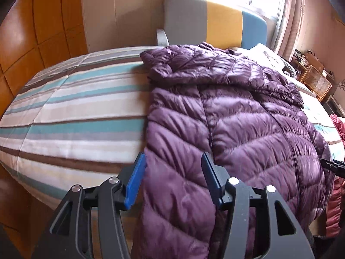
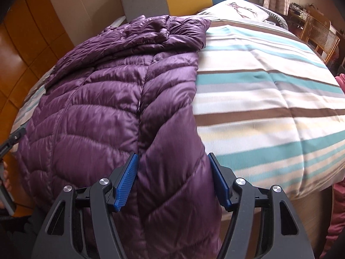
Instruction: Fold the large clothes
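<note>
Purple puffer jacket (image 1: 226, 112) lies lengthwise on the striped bed (image 1: 71, 116), its hood toward the headboard (image 1: 215, 30) and its hem hanging over the near edge of the bed, right under both grippers. Long axis runs straight away from the person, from hem to hood.

Left gripper (image 1: 174, 181): jaws parted, straddling the jacket's left side panel near the hem. The left blue pad sits at the outer edge of the cloth and the right pad rests over the seam; the fabric bulges between them, but neither pad looks pressed in. Read as open, not gripping.

Right gripper (image 2: 174, 181): jaws also parted, straddling the right side panel at the hem. The pads flank the puffy cloth without visibly squeezing it. Read as open.

Each hand is nearest its own hem corner; neither is closer to the hood. Judgement: the coming move turns on the hem corners lying directly ahead of and below the jaws, so closing in place should catch both, ready to carry the hem up toward the hood.

Jacket appearance: glossy, quilted in chevron channels, and thick with fill. The sleeves appear folded in already, leaving a narrow rectangle. It is likely slippery and springy under a grip.
</note>
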Tool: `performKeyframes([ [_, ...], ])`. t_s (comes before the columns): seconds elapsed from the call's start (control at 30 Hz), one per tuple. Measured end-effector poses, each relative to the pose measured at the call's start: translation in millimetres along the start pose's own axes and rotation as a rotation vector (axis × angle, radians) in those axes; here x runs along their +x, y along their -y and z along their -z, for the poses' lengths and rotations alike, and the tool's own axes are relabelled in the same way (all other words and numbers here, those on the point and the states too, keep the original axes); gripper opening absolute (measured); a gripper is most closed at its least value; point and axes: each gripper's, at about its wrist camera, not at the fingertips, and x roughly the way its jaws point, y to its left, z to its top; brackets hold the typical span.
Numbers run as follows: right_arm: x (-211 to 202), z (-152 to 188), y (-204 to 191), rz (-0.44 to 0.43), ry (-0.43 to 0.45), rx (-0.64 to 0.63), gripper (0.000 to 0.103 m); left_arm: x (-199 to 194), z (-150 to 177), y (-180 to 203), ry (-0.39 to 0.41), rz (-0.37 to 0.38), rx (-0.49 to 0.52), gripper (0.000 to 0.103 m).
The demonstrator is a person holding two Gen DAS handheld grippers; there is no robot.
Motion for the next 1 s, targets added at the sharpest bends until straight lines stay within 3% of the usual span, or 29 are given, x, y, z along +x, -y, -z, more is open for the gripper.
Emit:
performKeyframes([
  [0.3, -13.4, 34.3, 1.1, -0.076, -0.093, -0.027, 0.065, -10.7, 41.3, -25.9, -0.092, 0.037, -0.067, 0.056],
  [0.47, -8.2, 57.7, 1.2, -0.116, -0.140, -0.029, 0.065, -2.5, 60.0, -36.8, -0.171, 0.128, -0.124, 0.056],
  [0.53, -5.7, 60.7, 1.9, -0.133, -0.144, -0.019, 0.059, 2.3, 64.1, -37.5, -0.197, 0.181, -0.142, 0.054],
  [0.6, -4.7, 61.1, 1.1, -0.152, -0.151, -0.021, 0.051, 5.5, 66.5, -36.9, -0.213, 0.209, -0.149, 0.044],
  [0.67, -6.8, 61.3, -3.6, -0.181, -0.159, -0.047, 0.032, 4.7, 66.9, -34.5, -0.215, 0.235, -0.135, 0.016],
  [0.73, -12.8, 59.8, -8.2, -0.210, -0.154, -0.059, 0.020, -3.0, 64.7, -30.7, -0.196, 0.251, -0.096, 0.007],
  [0.83, -28.6, 56.7, -17.3, -0.254, -0.144, -0.092, 0.014, -18.8, 59.8, -34.8, -0.166, 0.293, -0.085, 0.005],
  [1.0, -65.9, 51.7, -26.3, -0.336, -0.116, -0.139, 0.013, -49.3, 49.7, -54.3, -0.111, 0.374, -0.094, 0.004],
])
